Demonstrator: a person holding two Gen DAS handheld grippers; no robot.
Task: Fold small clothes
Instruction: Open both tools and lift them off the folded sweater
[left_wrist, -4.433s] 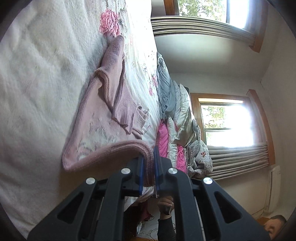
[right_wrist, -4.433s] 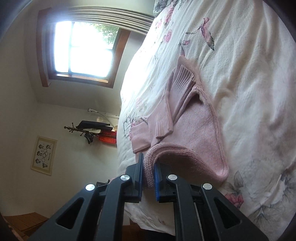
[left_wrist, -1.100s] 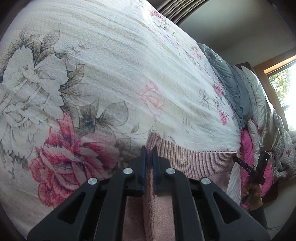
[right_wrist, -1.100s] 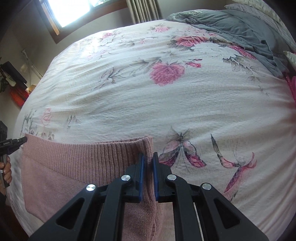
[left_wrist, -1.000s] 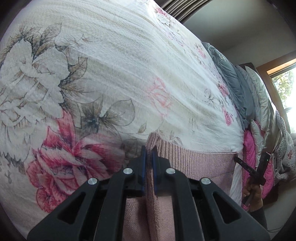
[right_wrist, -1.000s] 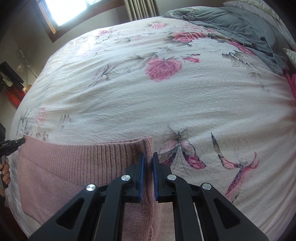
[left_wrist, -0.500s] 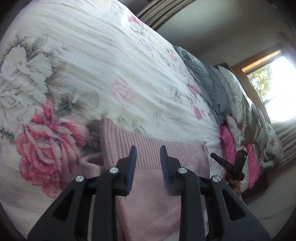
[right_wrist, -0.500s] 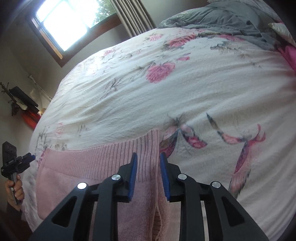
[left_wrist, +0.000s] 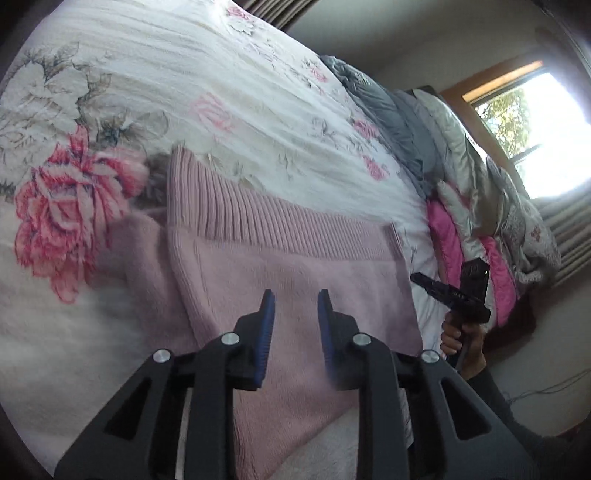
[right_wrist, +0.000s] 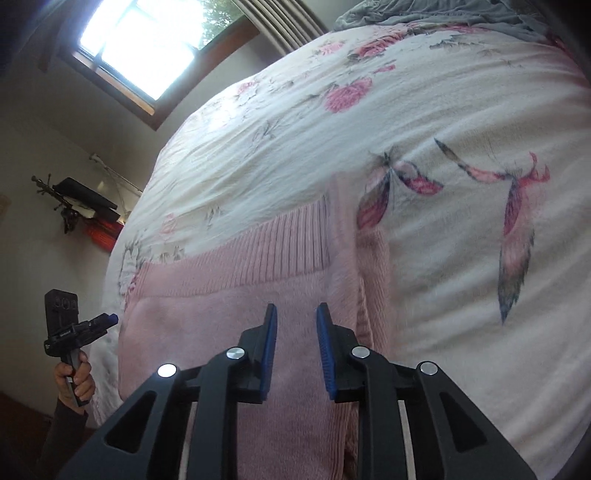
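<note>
While both pairs of tongs hover with nothing between their pads, a folded pink knit sweater (left_wrist: 295, 266) is seen lying flat on the floral bedspread (left_wrist: 229, 66), close to the near edge of the bed, its ribbed hem (left_wrist: 266, 218) turned toward the far side. Over the sweater's left half the left tongs (left_wrist: 293, 310) are held apart; over its right half the right tongs (right_wrist: 295, 325) are likewise parted, beside a doubled layer at the right edge (right_wrist: 373, 280). The fold appears laid down. If another fold is wanted, it is judged that both side edges should be pinched evenly through all layers and carried across together, so the hem is kept straight.
</note>
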